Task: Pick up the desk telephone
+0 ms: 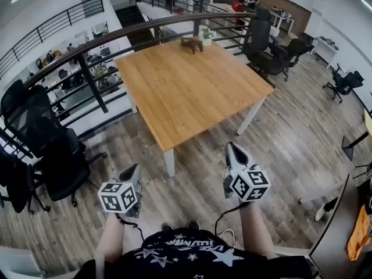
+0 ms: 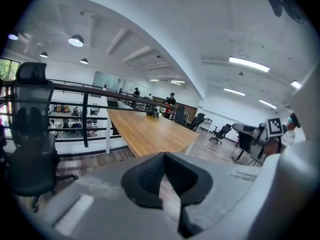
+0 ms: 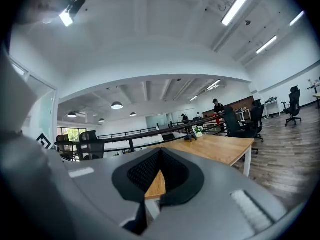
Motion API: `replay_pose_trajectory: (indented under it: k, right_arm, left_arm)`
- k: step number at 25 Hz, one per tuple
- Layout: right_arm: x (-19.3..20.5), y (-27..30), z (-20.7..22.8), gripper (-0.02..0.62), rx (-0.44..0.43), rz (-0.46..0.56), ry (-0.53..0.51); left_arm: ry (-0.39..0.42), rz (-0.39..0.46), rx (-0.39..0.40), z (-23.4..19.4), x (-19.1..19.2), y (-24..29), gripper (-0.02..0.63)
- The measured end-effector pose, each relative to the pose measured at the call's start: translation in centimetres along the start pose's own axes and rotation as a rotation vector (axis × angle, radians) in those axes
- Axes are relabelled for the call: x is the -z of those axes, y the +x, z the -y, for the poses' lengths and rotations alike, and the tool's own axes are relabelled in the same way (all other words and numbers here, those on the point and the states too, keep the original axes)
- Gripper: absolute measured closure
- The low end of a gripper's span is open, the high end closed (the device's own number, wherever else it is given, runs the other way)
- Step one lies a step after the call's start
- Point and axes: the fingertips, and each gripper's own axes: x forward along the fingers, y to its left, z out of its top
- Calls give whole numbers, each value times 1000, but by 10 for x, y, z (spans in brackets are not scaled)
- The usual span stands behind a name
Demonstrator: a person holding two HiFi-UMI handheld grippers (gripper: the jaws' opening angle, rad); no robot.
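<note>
Wooden table (image 1: 192, 97) holds the desk telephone (image 1: 191, 44) at its far edge, lying crosswise in the head view and only a speck in the gripper views. The left gripper (image 1: 137, 167) and right gripper (image 1: 231, 147) are closed and empty.

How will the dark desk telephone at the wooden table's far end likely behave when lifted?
The dark desk telephone looks rigid and irregular, so probably stiff yet awkward to clamp. On the smooth light wooden table, a push would likely slide it.

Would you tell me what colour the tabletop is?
The tabletop is light-brown wood, clearest in the head view.
</note>
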Motion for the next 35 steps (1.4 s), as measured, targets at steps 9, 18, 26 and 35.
replay_pose_trajectory:
  k: [9, 18, 26, 35]
  right_arm:
    - [-5, -12, 13, 594, -6, 18, -36]
    - [6, -29, 51, 594, -3, 18, 3]
    - [28, -34, 66, 594, -25, -29, 28]
    - [42, -29, 107, 594, 28, -69, 43]
  left_arm:
    - [15, -22, 0, 22, 12, 8, 604]
    - [24, 44, -43, 46, 4, 9, 604]
    - [-3, 9, -73, 58, 33, 6, 604]
    - [-14, 2, -46, 70, 30, 56, 604]
